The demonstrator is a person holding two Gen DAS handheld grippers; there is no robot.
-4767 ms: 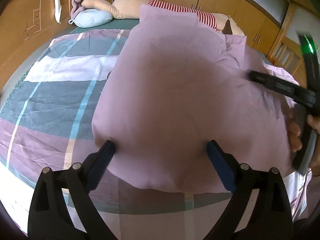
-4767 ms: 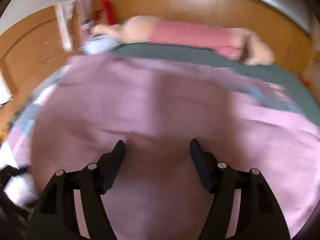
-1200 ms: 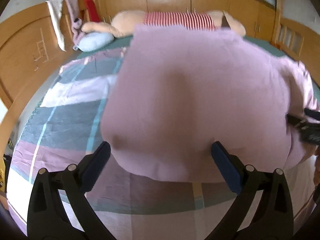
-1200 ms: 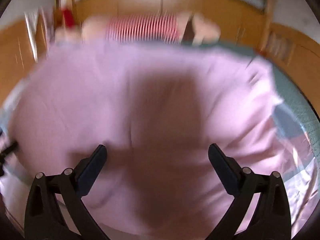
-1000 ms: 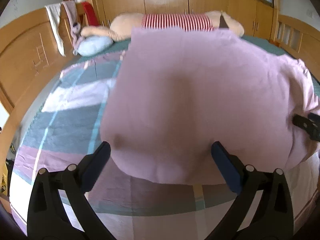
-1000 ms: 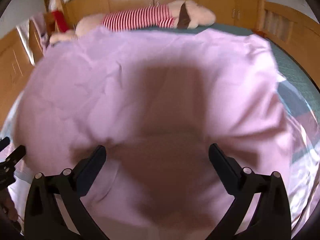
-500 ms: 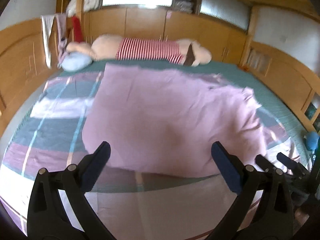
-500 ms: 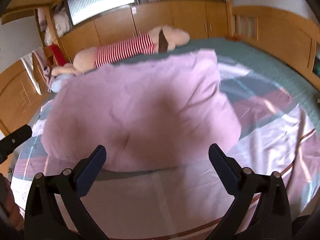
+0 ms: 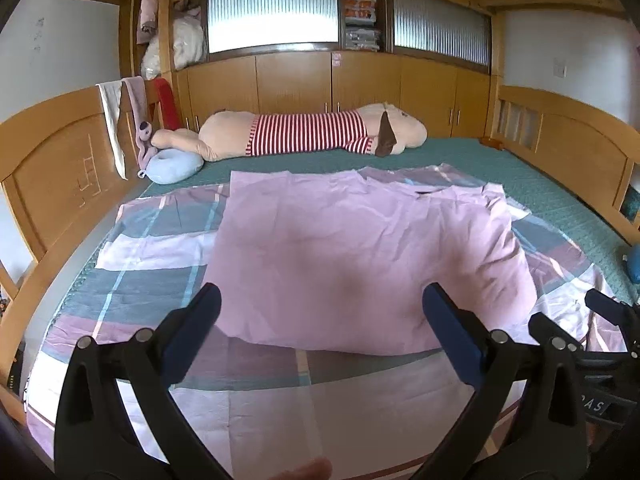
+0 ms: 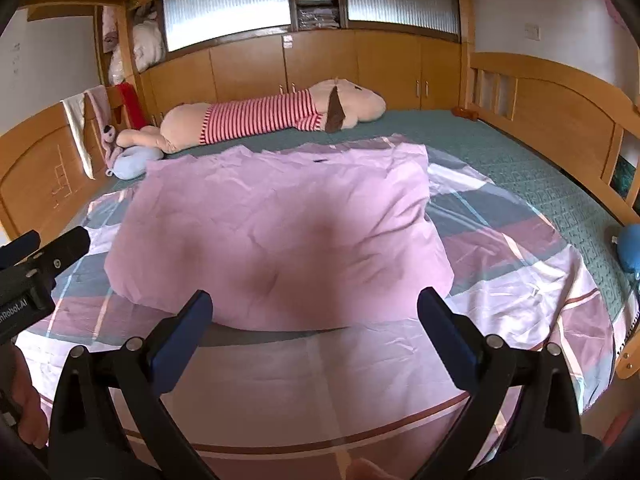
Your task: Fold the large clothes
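Fabric, soft and light: the pink cloth [image 9: 360, 248] lies folded over on the checked sheet [image 9: 160, 248], nearer us than the plush toy [image 9: 304, 136]. We hold left tool [image 9: 320, 336] and right tool [image 10: 316, 332] spread, empty; we would pinch its near corners.

Left gripper [image 10: 40, 276] body: partial "nRobot.AI". Right gripper [image 9: 600, 380] body: "RAS", cut off.

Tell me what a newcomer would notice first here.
A big pink cloth lies folded over the middle of the plaid sheet on the bed. Behind it, a long plush toy in a red-striped shirt stretches along the wooden cabinets. Both grippers, left and right, hover open, empty.
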